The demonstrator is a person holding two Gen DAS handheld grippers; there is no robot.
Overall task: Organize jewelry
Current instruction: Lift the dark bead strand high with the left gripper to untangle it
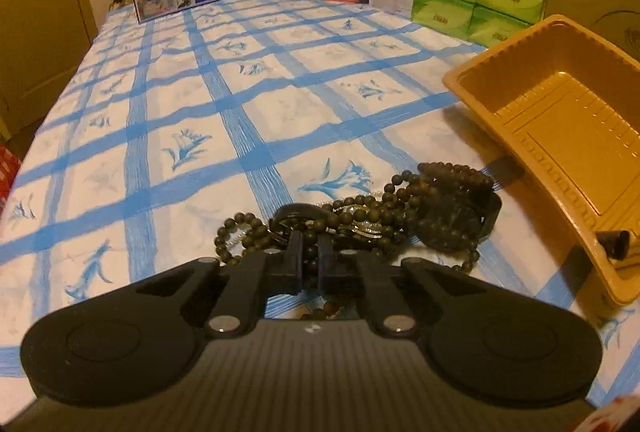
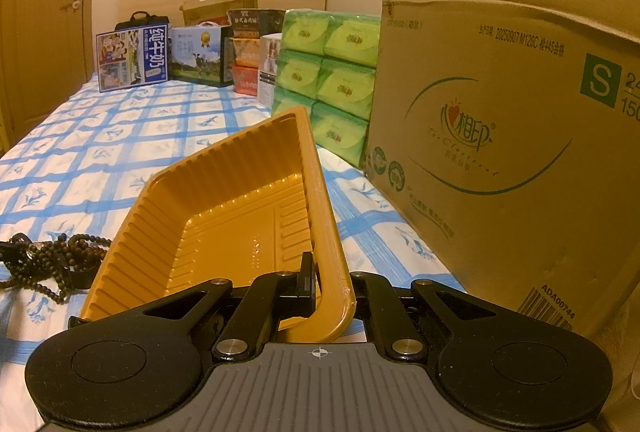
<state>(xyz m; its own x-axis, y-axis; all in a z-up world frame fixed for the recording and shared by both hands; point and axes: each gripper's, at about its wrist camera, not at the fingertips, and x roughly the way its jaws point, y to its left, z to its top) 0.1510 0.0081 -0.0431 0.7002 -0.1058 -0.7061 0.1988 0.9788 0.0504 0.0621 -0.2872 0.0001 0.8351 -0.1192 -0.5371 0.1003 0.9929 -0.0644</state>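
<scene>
Left claw (image 1: 310, 256): fingers nearly together with dark beads between them, apparently pinching a strand at the near edge of the jewelry pile (image 1: 360, 220). Pile lies on the bed (image 1: 200, 91), just left of the yellow tray (image 1: 560, 119), long axis running toward it. Right claw (image 2: 320, 286): clamped on the tray's near rim, tray tilted toward the pile. Left claw is the nearer; tray empty.

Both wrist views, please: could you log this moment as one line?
left gripper: shut in bead pile | right gripper: shut on tray rim | tray: tilted, empty
</scene>
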